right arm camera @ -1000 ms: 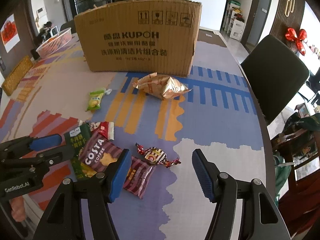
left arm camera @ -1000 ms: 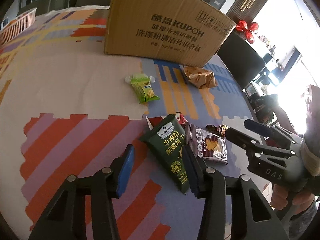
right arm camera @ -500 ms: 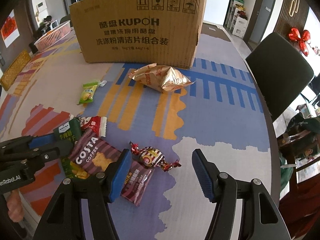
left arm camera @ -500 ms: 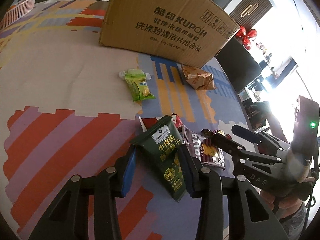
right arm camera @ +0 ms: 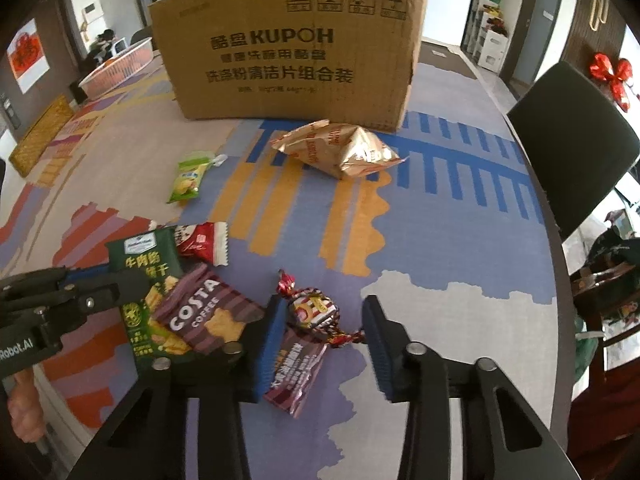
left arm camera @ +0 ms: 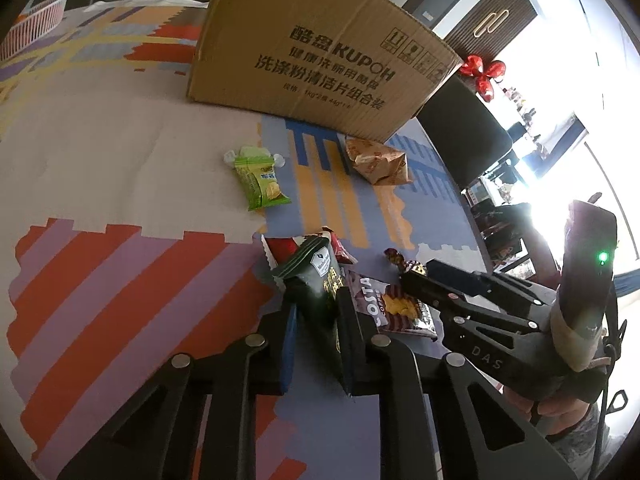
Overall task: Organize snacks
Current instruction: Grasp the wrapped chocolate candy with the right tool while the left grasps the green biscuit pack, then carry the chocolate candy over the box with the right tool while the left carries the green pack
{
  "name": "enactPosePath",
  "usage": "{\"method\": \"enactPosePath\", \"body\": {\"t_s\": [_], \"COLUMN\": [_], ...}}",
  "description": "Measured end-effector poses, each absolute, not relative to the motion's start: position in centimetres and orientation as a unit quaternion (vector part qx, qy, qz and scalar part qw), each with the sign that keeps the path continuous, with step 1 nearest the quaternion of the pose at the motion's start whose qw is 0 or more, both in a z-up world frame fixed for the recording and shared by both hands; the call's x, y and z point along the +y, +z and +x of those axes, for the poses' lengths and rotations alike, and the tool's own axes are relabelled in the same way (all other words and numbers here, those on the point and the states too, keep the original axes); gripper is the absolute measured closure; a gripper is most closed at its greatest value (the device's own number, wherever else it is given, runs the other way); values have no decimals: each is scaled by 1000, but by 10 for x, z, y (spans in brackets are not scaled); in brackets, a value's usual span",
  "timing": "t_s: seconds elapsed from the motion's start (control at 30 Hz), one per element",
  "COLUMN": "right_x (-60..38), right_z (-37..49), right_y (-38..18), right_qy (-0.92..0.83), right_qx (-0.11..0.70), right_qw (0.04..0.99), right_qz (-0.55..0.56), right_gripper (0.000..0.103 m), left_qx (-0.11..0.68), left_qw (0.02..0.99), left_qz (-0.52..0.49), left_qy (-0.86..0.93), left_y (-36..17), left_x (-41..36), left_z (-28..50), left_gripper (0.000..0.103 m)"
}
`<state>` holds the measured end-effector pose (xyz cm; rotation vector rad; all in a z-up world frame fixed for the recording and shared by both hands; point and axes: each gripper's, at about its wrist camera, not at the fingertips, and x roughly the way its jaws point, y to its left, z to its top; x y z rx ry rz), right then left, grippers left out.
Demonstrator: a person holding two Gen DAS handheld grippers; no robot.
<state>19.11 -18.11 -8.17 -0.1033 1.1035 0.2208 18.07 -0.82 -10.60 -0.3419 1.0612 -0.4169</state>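
My left gripper [left arm camera: 318, 340] is shut on the dark green snack packet [left arm camera: 316, 280], also seen in the right wrist view [right arm camera: 150, 276]. A purple Costa Coffee packet [right arm camera: 208, 316] lies beside it, partly over it. My right gripper [right arm camera: 324, 340] is open, its jaws on either side of a twisted-wrapper candy [right arm camera: 314, 310] that lies on the cloth. A red packet [right arm camera: 202, 242], a light green packet [right arm camera: 188, 180] and a gold bag [right arm camera: 340, 152] lie further back. The KUPOH cardboard box [right arm camera: 288, 48] stands at the far side.
The table has a patterned cloth [right arm camera: 420, 240]. A dark chair [right arm camera: 572, 140] stands at the right edge. A pink basket [right arm camera: 116, 66] sits far left at the back. The right gripper's body [left arm camera: 500, 320] shows in the left wrist view.
My left gripper has moved forward and closed on the dark green packet. My right gripper has moved forward, so its open jaws now flank the candy.
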Motion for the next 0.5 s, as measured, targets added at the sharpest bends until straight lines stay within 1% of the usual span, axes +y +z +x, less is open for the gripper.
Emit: {"method": "enactPosePath", "body": {"t_s": [0.03, 0.07, 0.5], "right_x": [-180, -180, -178], "right_z": [191, 190, 182], "right_y": [-82, -82, -60], "right_qy": [109, 112, 112], "right_qx": [524, 524, 495], "right_qw": [843, 843, 862], "right_qz": [-47, -46, -17], "right_gripper": [76, 77, 77], "left_qx": [499, 499, 473], "left_qw": [828, 828, 843], "left_qz": [-162, -163, -154], "left_qy": [-196, -196, -206], "left_y": [-106, -105, -81], "left_x": [-8, -8, -9], "left_z": [181, 180, 173], "left_gripper": [84, 85, 90]}}
